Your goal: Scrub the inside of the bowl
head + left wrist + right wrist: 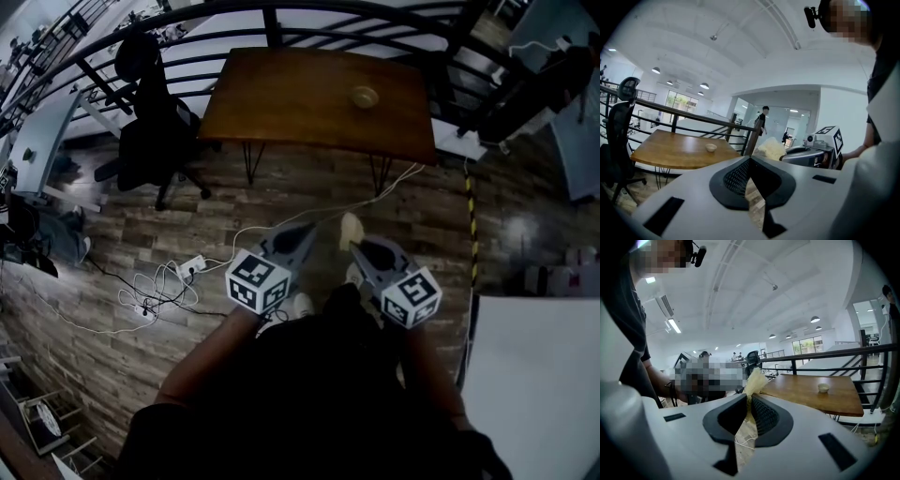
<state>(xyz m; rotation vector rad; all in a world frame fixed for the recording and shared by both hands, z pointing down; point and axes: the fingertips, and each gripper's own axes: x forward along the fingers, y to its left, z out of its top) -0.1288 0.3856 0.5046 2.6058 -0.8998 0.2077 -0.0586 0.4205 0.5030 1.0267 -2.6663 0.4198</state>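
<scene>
- Bowl (364,96): stands alone on the table (272,112), nearer its right edge, well ahead of both grippers.
- Right gripper (361,246): jaws clamped on a pale fibrous scrubber (756,379); roughly in line with the bowl.
- Left gripper (305,230): jaws together, empty.

My left tongs (305,234) and right tongs (360,251) share one build: a pale grey shell tapering to a point, black inner pads (738,177) moulded in a fine grid, and black rectangular slots (665,215) cut in the shell. Each carries a white cube (256,281) printed with black square markers. I wear a black top (319,394) with short sleeves (635,357), and a small black camera (812,16) sits by my head.
</scene>
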